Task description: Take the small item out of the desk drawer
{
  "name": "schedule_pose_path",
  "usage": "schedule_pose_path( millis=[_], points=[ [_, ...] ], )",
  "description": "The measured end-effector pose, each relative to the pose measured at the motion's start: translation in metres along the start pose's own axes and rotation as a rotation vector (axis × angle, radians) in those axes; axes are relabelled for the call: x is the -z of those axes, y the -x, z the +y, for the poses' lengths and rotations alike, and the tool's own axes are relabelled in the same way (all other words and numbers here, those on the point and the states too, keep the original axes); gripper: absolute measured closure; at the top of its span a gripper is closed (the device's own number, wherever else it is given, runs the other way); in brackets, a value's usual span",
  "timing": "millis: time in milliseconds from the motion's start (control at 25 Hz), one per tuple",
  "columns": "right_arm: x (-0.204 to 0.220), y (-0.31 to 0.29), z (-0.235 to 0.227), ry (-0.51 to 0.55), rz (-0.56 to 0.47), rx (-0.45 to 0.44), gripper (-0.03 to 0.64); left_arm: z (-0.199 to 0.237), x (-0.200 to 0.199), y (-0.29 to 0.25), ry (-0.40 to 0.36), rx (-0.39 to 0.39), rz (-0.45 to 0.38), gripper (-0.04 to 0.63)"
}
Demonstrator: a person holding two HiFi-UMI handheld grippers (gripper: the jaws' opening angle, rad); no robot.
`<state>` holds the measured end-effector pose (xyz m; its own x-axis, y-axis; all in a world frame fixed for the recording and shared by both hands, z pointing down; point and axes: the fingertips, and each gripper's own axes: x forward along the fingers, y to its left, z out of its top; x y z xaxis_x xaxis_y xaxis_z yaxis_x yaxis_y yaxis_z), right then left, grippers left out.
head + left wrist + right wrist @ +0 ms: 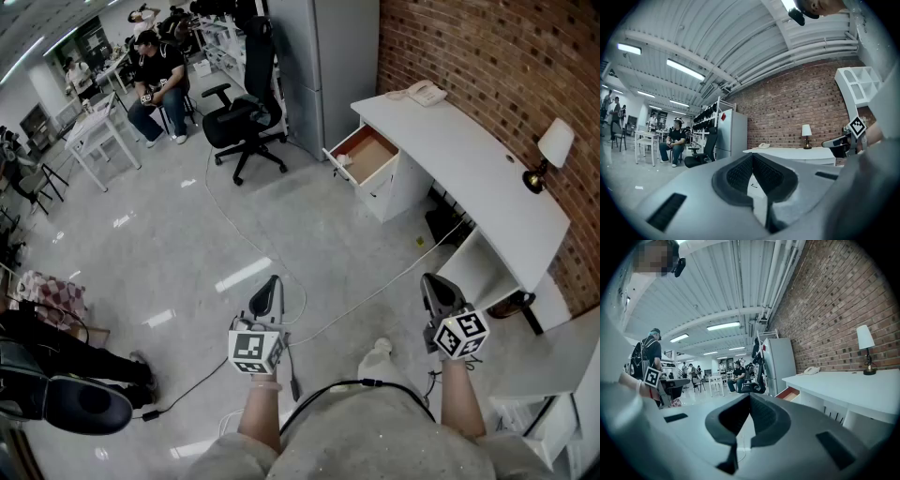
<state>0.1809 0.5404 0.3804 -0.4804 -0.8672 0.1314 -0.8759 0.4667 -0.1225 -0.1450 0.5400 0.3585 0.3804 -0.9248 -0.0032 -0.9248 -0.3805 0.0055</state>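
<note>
The open drawer (367, 153) lies far ahead, slightly nearer the right hand-held gripper (428, 278) than the left hand-held gripper (273, 280), both closed and empty

**Around the desk**

We stand well back from the desk (469, 159). A drawer (367, 155) juts out leftward at the desk's far end. On the desk sit a telephone (427, 92) at that far end and a lamp (553, 148) nearer us. Beyond the desk stands a cabinet (328, 56), and an office chair (246, 117) sits farther left.
</note>
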Motion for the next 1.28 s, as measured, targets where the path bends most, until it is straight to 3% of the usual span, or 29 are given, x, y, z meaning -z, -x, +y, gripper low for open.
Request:
schedule_pose_path(
  millis=[720,1280],
  points=[
    [-0.005,-0.015,-0.022,0.007,0.039,0.014,0.612,0.018,0.015,-0.025,0.042,-0.028,0.049,0.595],
    [-0.018,-0.107,-0.116,-0.018,0.035,0.043,0.612,0.048,0.013,-0.143,0.056,-0.077,0.045,0.595]
  ],
)
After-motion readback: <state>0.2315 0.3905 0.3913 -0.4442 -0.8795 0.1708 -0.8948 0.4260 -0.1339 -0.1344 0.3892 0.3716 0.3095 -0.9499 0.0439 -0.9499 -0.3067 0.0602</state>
